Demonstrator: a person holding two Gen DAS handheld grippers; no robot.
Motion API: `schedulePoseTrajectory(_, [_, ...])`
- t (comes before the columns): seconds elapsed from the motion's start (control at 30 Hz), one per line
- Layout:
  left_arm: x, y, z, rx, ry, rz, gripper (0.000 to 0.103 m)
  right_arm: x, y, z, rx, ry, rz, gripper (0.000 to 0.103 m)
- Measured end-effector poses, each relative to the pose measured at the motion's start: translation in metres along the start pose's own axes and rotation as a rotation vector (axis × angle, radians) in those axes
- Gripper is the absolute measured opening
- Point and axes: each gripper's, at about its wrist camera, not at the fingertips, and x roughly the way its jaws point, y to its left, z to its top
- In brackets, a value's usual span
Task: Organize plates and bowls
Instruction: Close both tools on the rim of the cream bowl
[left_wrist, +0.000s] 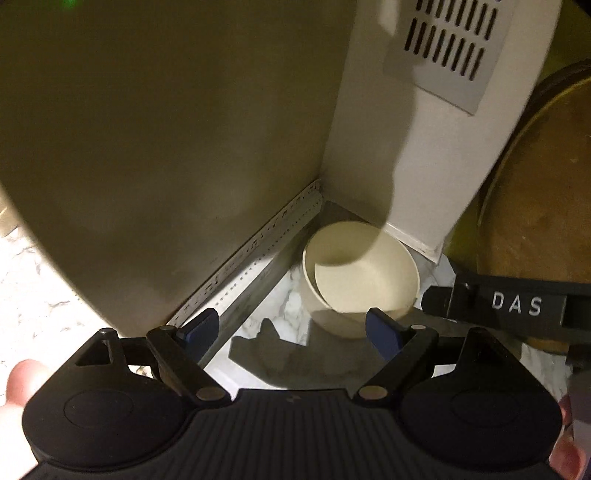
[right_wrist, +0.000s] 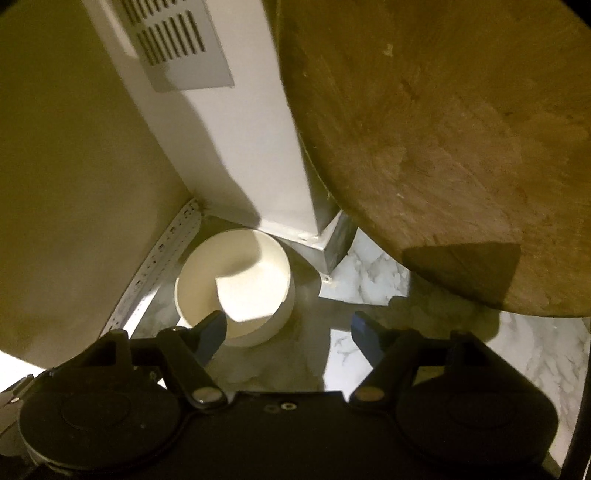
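A stack of two cream bowls (left_wrist: 360, 275) stands on the marble counter in the corner by a perforated metal rail. My left gripper (left_wrist: 291, 332) is open and empty, hovering just in front of the bowls, its right pad (left_wrist: 382, 332) near the rim. The bowls also show in the right wrist view (right_wrist: 236, 284). My right gripper (right_wrist: 290, 338) is open and empty, its left pad (right_wrist: 212, 332) over the bowls' near rim. The right gripper's body (left_wrist: 513, 304) shows at the right of the left wrist view.
A large round wooden board (right_wrist: 443, 147) leans at the right, close over the counter (right_wrist: 369, 258). A white column with a vent grille (right_wrist: 173, 40) stands behind the bowls. A beige wall (left_wrist: 166, 147) and metal rail (left_wrist: 255, 262) close off the left.
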Motion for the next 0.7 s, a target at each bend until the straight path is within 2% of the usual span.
schedulePoseTrajectory(0.13, [0.016, -0.009, 0.006, 0.014, 0.001, 0.018, 0.087, 0.014, -0.007, 0.006, 0.026, 0.013, 0.005, 0.062])
schedulePoseTrajectory(0.27, [0.029, -0.015, 0.010, 0.024, 0.015, 0.019, 0.086, 0.025, -0.011, 0.008, 0.047, 0.020, 0.016, 0.057])
schedulePoseTrajectory(0.43, [0.040, -0.020, 0.012, 0.032, 0.013, 0.029, 0.085, 0.034, -0.014, 0.012, 0.061, 0.022, 0.025, 0.044])
schedulePoseTrajectory(0.5, [0.047, -0.022, 0.013, 0.033, 0.020, 0.025, 0.074, 0.036, -0.014, 0.013, 0.061, 0.024, 0.030, 0.039])
schedulePoseTrajectory(0.63, [0.056, -0.024, 0.014, 0.038, 0.039, 0.022, 0.066, 0.042, -0.014, 0.015, 0.065, 0.032, 0.041, 0.032])
schedulePoseTrajectory(0.7, [0.061, -0.025, 0.014, 0.039, 0.044, 0.025, 0.059, 0.046, -0.014, 0.015, 0.066, 0.033, 0.036, 0.029])
